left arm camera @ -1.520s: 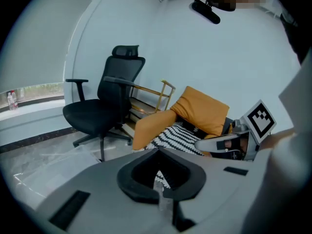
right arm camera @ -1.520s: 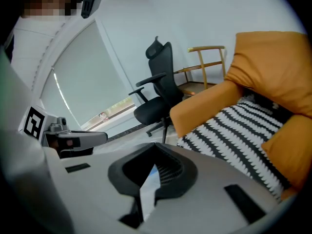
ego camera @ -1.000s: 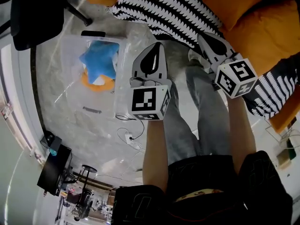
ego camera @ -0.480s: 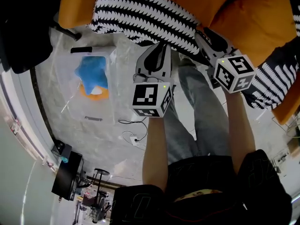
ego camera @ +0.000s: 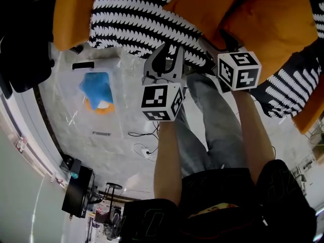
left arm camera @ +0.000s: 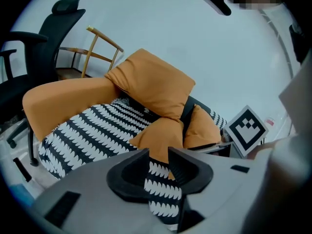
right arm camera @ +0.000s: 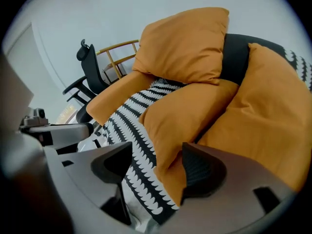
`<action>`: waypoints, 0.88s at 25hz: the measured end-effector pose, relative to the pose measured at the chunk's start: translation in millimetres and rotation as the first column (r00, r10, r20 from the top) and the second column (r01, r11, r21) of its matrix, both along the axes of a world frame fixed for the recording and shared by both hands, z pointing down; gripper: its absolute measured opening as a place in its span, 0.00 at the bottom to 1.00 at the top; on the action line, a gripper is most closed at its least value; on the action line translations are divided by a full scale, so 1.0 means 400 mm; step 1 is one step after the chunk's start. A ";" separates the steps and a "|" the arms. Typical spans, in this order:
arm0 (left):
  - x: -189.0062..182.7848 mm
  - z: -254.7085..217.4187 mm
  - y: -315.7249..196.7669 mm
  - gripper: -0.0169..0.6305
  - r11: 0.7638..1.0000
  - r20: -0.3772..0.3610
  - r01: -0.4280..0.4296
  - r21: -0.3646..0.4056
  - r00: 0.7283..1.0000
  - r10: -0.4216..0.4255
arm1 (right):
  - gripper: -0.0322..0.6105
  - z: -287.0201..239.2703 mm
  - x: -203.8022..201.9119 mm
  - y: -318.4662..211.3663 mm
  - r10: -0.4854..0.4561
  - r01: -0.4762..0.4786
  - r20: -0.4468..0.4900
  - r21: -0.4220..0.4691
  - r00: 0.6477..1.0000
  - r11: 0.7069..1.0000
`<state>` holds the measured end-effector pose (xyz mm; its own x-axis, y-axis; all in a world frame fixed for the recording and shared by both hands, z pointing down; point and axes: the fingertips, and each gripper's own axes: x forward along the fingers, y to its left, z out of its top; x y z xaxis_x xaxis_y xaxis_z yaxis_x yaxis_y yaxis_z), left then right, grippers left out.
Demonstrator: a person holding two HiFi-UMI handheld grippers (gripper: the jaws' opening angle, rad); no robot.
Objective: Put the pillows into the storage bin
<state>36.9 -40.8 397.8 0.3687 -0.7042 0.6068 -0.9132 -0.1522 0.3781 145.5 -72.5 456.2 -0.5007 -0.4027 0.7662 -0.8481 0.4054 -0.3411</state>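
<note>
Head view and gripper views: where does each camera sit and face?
Left gripper view: on the left gripper, facing the striped cushion between its jaws, which just opened further.
Right gripper view: on the right gripper, facing an orange pillow corner between its jaws, likewise just opened.
Head view: on the head, facing steeply down at floor and storage bin; forearms, legs, both grippers show.
Shared: all show the striped cushion.

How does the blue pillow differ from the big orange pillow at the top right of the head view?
The blue pillow is star-like; the orange pillow is roughly rectangular. The blue pillow lies in the clear bin; the orange pillow rests outside it, beside a striped cushion. Both look soft.
</note>
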 end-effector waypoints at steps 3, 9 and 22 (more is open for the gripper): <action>0.018 -0.023 -0.019 0.22 1.000 -0.024 0.013 -0.029 1.000 -0.013 | 0.53 -0.001 0.019 -0.012 0.005 -0.009 -0.061 -0.058 0.998 0.998; 0.034 -0.017 -0.078 0.23 0.999 -0.041 0.020 -0.047 0.999 -0.022 | 0.53 0.047 0.026 -0.061 -0.028 0.009 -0.136 -0.140 0.990 0.990; 0.049 0.073 -0.021 0.30 0.998 -0.052 0.013 -0.058 0.998 -0.016 | 0.14 0.025 0.079 -0.043 -0.149 0.149 0.002 -0.034 0.989 0.988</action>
<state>56.6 -49.4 426.8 0.3910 -0.6741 0.6267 -0.8937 -0.1152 0.4336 177.1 -89.8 466.1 -0.5527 -0.2969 0.7787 -0.7792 0.5154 -0.3566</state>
